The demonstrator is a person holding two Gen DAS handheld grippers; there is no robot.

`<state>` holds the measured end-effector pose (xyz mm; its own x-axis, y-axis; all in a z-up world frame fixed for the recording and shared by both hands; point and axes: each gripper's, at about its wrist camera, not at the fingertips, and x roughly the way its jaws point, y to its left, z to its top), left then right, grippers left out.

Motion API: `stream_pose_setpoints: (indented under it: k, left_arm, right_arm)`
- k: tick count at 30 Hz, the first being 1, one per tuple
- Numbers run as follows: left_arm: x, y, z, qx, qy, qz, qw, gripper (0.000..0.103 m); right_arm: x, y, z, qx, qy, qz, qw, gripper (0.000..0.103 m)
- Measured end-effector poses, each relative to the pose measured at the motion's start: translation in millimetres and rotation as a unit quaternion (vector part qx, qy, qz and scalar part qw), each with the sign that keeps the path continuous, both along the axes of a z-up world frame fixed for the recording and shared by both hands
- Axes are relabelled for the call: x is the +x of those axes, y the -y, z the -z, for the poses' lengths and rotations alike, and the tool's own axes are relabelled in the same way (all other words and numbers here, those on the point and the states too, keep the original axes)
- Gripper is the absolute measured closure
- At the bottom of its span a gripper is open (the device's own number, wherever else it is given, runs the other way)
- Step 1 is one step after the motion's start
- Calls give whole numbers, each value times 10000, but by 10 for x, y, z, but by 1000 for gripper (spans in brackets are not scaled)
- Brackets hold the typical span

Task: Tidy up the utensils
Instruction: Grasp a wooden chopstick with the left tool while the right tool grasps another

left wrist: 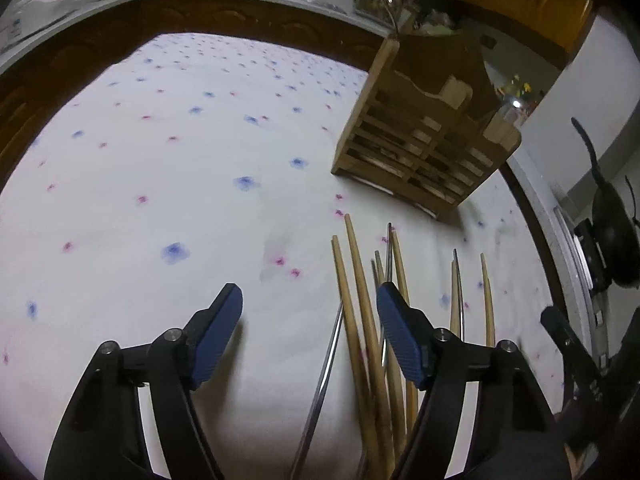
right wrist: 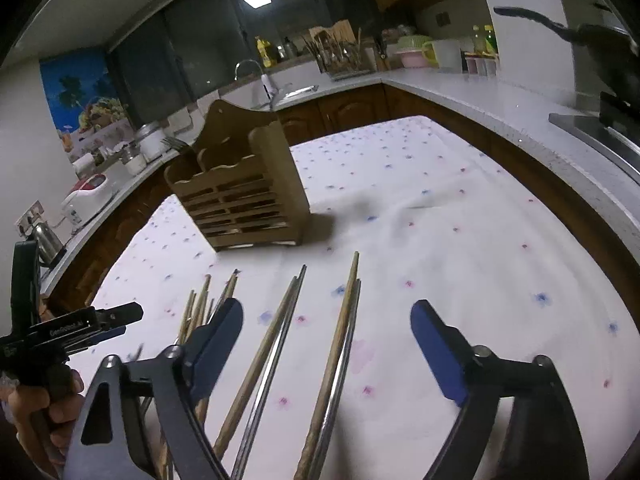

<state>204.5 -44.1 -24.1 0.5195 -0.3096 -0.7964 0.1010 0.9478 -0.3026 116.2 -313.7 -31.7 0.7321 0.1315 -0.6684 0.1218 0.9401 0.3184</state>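
Observation:
Several wooden chopsticks and metal chopsticks lie loose on a white flowered tablecloth. A slatted wooden utensil holder stands behind them; in the right wrist view the holder has fork tines showing at its left compartment. My left gripper is open and empty, just above the cloth, its right finger over the chopstick pile. My right gripper is open and empty above two wood-and-metal chopstick pairs. The left gripper also shows at the left edge of the right wrist view.
A dark wood counter with a pale top wraps around the table. It carries a sink and tap, a dish rack, a kettle and jars. A black pan sits on a stove at the right.

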Motion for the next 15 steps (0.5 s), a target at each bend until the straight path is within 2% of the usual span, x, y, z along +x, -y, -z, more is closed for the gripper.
stream_pose_setpoints:
  k: [3,7,9,11,15]
  left_arm:
    - [134,96,38,101,-111,130,9998,46]
    - [312,203,117,208,-300,247,9990,53]
    - [393,260,172,265,-417,321,9983,62]
    - [445,303,219,314,-507,399,9974,71]
    - [493,343,232,484,-480,483,9965,74]
  right_arm:
    - [130,31,28,27,-113,-45,9999,33]
    - [375,51,97,-52,-316,-131,9994,47]
    - [490,48,152,-110,-441,-198,9988,56]
    - [626,35,232,-197,-600,-255,9977,61]
    - [846,66,402,-205,-929,-230,9952,76]
